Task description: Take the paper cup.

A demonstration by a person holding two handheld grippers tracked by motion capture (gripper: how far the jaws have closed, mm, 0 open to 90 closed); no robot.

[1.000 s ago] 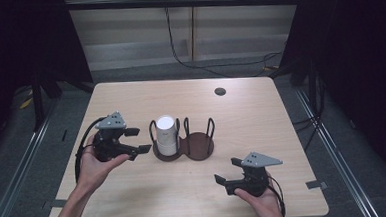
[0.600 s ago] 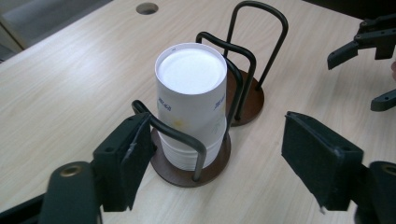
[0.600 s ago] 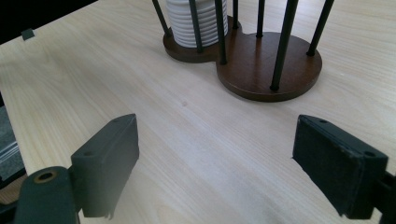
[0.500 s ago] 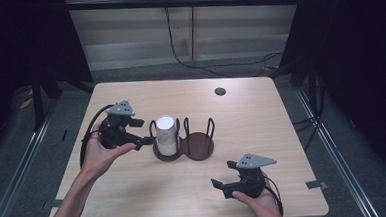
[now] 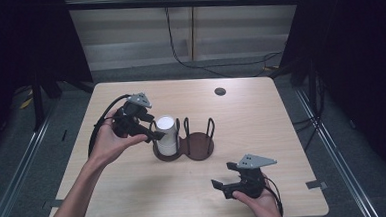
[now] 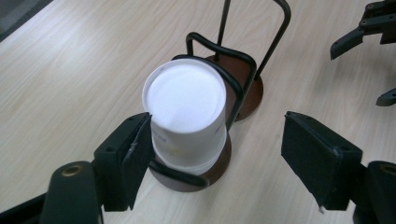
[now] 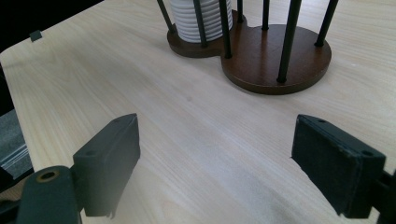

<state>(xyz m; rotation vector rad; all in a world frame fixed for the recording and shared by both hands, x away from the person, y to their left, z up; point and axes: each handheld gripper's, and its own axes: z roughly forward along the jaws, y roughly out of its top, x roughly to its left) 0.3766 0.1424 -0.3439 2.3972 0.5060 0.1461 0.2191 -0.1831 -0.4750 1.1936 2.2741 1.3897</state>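
A stack of white paper cups [image 5: 166, 135] [image 6: 187, 107] [image 7: 201, 16] stands upside down in the left bay of a brown two-bay holder with black wire loops [image 5: 200, 145] [image 6: 243, 79] [image 7: 275, 51]. The right bay is empty. My left gripper [image 5: 154, 133] [image 6: 219, 158] hovers at the stack's top, open. Its jaws have just been closing a little; the left pad [image 6: 137, 158] sits close beside the top cup and the right pad stands well off it. My right gripper [image 5: 224, 179] [image 7: 215, 154] rests low near the table's front right, open over bare wood.
A dark round grommet [image 5: 220, 91] sits in the table [image 5: 261, 120] toward its far edge. The left gripper's black cable [image 5: 108, 110] loops off to the left. The right gripper's jaws show at the top right of the left gripper view [image 6: 369, 28].
The left hand has lifted and carried its gripper away from the person and right, up to the cup stack. The right gripper has stayed where it was.
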